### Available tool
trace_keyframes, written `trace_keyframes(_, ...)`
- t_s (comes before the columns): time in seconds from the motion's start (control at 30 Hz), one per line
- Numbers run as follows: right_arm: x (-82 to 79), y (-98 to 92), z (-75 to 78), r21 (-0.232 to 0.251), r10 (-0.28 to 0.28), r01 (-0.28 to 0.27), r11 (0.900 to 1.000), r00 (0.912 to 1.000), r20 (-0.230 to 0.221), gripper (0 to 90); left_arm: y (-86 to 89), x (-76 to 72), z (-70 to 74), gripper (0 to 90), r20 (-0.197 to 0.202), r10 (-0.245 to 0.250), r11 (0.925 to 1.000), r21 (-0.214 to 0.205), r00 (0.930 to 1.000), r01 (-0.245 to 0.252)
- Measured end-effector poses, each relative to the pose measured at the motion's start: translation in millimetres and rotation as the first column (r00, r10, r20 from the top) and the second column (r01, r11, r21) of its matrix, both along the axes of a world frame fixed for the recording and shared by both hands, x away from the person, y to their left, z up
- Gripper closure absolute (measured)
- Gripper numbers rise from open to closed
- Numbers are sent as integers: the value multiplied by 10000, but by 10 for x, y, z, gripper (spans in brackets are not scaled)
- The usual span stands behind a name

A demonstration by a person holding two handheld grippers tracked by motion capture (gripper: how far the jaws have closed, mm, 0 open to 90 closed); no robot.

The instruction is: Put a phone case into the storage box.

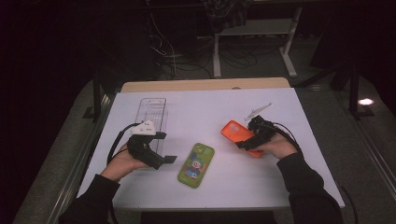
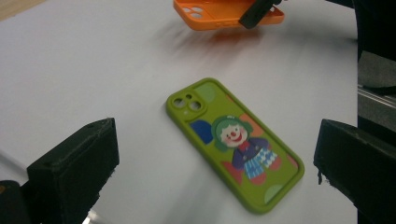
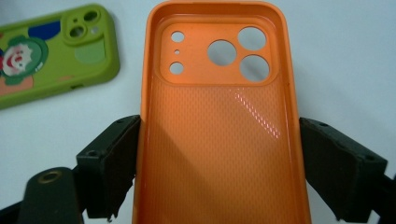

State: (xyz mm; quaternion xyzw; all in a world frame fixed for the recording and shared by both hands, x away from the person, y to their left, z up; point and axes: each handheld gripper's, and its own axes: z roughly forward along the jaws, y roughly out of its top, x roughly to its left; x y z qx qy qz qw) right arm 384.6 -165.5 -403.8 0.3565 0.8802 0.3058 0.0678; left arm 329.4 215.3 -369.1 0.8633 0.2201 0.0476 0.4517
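Observation:
An orange phone case sits hollow side up between the jaws of my right gripper, whose pads press on its two long edges. In the high view the right gripper holds the orange case at the table's right. From the left gripper view the orange case hangs a little above the white surface, with a shadow under it. A green phone case printed with a clown lies flat at the front middle. My left gripper stands open to its left; its jaws are wide apart and empty, with the green case lying beyond them.
A clear plastic tray lies at the back left, just behind my left hand. The white table top ends at a wooden strip at the back. Desk legs and cables stand on the dark floor beyond.

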Motion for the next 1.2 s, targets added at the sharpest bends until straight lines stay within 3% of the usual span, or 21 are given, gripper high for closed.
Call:
trace_keyframes(0.43, 33, -38, 64, 16, 815, -815, 9967, 9966, 94, 149, -523, 182, 39, 0, 94, -1065, 9940, 243, 9943, 1063)
trace_keyframes(0.67, -10, 49, 108, -33, 1445, -1444, 9895, 9895, 71, 149, -747, 255, 104, 0, 282, -1806, 9828, 457, 9832, 1792)
trace_keyframes(0.83, -29, 125, 151, -221, 2238, -2230, 9746, 9738, 416, 149, -792, 267, 152, 0, 440, -2328, 9714, 575, 9715, 2302)
trace_keyframes(0.9, -55, 166, 176, -192, 2507, -2501, 9680, 9672, 403, 149, -795, 267, 179, 0, 496, -2440, 9694, 401, 9685, 2421)
trace_keyframes(1.07, -99, 284, 189, -357, 3330, -3315, 9428, 9413, 554, 149, -806, 227, 184, 0, 435, -2823, 9590, 377, 9583, 2808)
trace_keyframes(1.13, -134, 350, 198, -436, 3617, -3596, 9321, 9306, 564, 149, -810, 224, 181, 0, 473, -3117, 9493, 583, 9490, 3089)
trace_keyframes(1.17, -152, 376, 207, -484, 3713, -3690, 9282, 9268, 566, 149, -821, 210, 167, 0, 383, -3153, 9484, 480, 9482, 3134)
trace_keyframes(1.2, -165, 399, 210, -517, 3855, -3827, 9224, 9205, 634, 149, -823, 206, 167, 0, 370, -3265, 9440, 635, 9445, 3238)
